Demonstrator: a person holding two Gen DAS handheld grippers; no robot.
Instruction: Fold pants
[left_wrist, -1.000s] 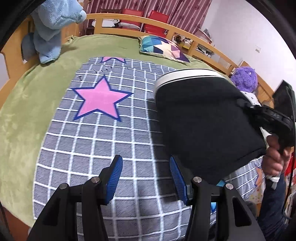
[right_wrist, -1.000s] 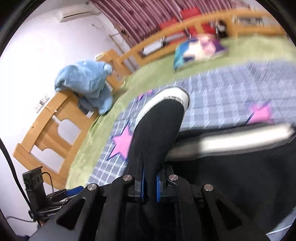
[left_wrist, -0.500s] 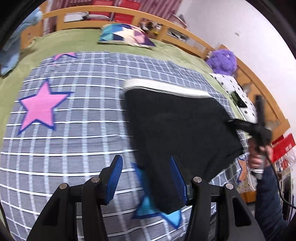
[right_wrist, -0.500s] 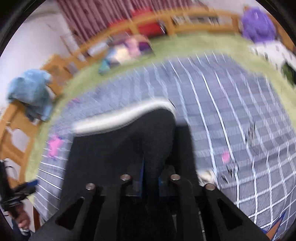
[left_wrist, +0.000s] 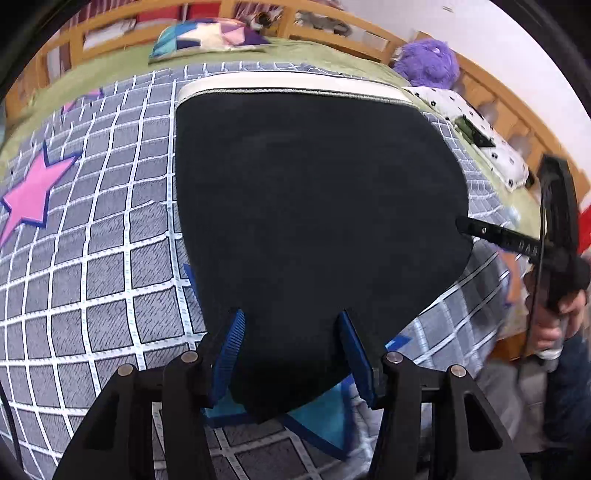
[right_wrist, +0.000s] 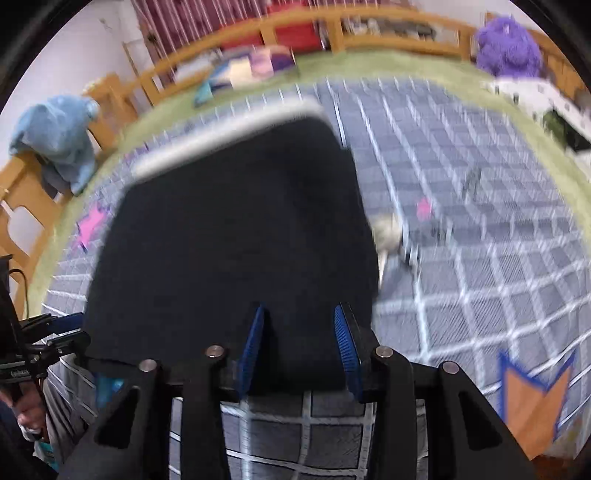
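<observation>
The black pants (left_wrist: 314, 206) lie folded flat on the grey checked bedspread (left_wrist: 92, 258), white waistband (left_wrist: 291, 83) at the far end. My left gripper (left_wrist: 291, 332) is open, its blue pads either side of the near edge of the pants. My right gripper (right_wrist: 299, 325) is open too, over the near edge of the same pants (right_wrist: 229, 236). The right gripper also shows in the left wrist view (left_wrist: 517, 243) at the pants' right corner. The left gripper shows at the left edge of the right wrist view (right_wrist: 51, 332).
A patterned pillow (left_wrist: 210, 37) lies at the head of the bed by the wooden rail (left_wrist: 369, 33). A purple plush (left_wrist: 428, 62) and a white dotted cloth (left_wrist: 476, 129) lie at the right. A blue towel (right_wrist: 55, 136) hangs on the rail. A pink star (left_wrist: 29, 195) marks the bedspread.
My right gripper was shut on the pants and has opened, letting them lie flat. My left gripper has moved right onto the near edge of the pants.
</observation>
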